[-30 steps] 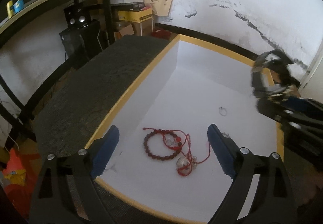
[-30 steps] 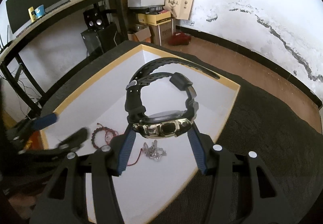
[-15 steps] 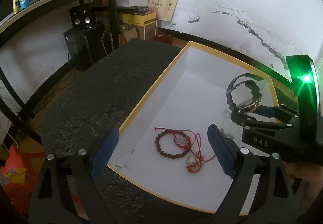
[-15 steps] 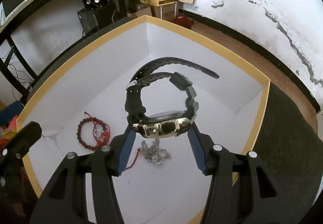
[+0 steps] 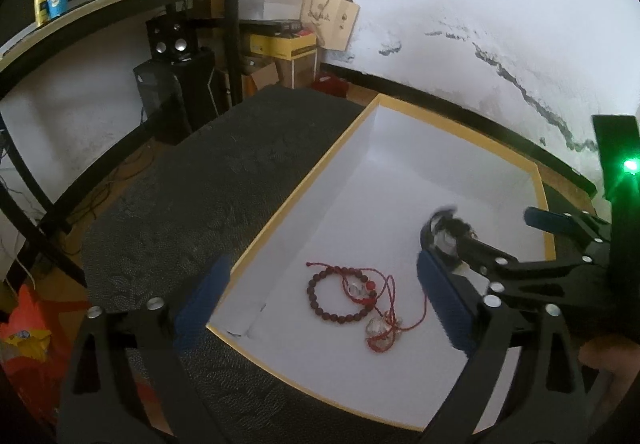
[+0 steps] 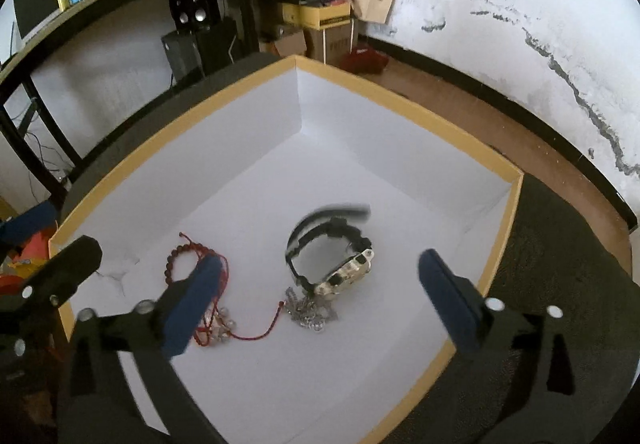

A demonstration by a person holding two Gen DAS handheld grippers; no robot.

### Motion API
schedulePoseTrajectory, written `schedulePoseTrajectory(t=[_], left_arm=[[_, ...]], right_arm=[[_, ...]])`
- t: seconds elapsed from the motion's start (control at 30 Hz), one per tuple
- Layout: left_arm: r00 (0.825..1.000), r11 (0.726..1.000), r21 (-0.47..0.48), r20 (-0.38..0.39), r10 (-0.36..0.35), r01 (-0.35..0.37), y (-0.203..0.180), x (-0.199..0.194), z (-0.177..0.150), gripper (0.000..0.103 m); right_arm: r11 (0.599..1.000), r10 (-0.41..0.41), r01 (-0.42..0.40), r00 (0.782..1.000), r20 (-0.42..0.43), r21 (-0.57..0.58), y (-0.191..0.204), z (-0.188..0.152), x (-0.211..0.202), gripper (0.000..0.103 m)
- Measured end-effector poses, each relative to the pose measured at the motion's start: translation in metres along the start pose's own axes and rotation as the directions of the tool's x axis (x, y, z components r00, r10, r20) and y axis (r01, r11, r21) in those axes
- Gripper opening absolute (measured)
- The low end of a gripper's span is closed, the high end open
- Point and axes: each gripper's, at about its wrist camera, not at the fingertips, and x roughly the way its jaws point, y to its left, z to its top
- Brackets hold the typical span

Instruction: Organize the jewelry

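Observation:
A black watch with a gold case (image 6: 332,256) lies motion-blurred inside the white box with a yellow rim (image 6: 400,96), next to a silver chain (image 6: 310,312). It shows partly in the left wrist view (image 5: 448,232). A brown bead bracelet (image 5: 340,296) and red cords with clear pendants (image 5: 384,328) lie at the near end of the box (image 5: 304,180). My right gripper (image 6: 316,296) is open and empty above the watch. My left gripper (image 5: 320,292) is open and empty over the bracelet.
The box sits on a dark patterned cloth (image 5: 192,204). A black desk (image 5: 120,0) with speakers, cardboard boxes (image 5: 280,44) and a cracked white wall (image 5: 480,24) stand beyond. A red and yellow bag (image 5: 24,336) lies on the floor at left.
My right gripper has opened and let go of the watch, which has dropped into the box beside the silver chain. The left gripper has stayed open.

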Motion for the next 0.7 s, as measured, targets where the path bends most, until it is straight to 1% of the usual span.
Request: schedulePoseTrajectory(t=[0.13,0.27,0.37,0.5,0.6,0.7], left_arm=[[1.000,1.000,-0.023,0.028,-0.001,0.001,-0.004,-0.006,0.002,0.095],[0.999,1.000,-0.018,0.044,0.004,-0.003,-0.013,-0.009,0.001,0.097],[0.998,1.000,-0.018,0.053,-0.024,0.025,-0.026,-0.012,0.002,0.097],[0.995,0.997,0.022,0.072,-0.073,0.071,-0.057,-0.021,0.003,0.097],[0.990,0.992,0.053,0.071,-0.121,0.118,-0.090,-0.027,0.003,0.097],[0.982,0.981,0.103,0.069,-0.173,0.166,-0.129,-0.034,-0.003,0.097]], right_arm=[[1.000,-0.028,0.027,0.999,0.034,0.010,-0.008,-0.004,-0.016,0.096],[0.998,-0.067,0.065,0.994,0.091,0.022,-0.022,-0.011,-0.045,0.096],[0.995,-0.091,0.084,0.987,0.129,0.060,-0.046,-0.020,-0.072,0.096],[0.987,-0.126,0.108,0.981,0.150,0.122,-0.080,-0.040,-0.105,0.096],[0.971,-0.195,0.169,0.969,0.151,0.170,-0.110,-0.062,-0.134,0.096],[0.943,-0.271,0.234,0.952,0.140,0.236,-0.146,-0.091,-0.166,0.096]])
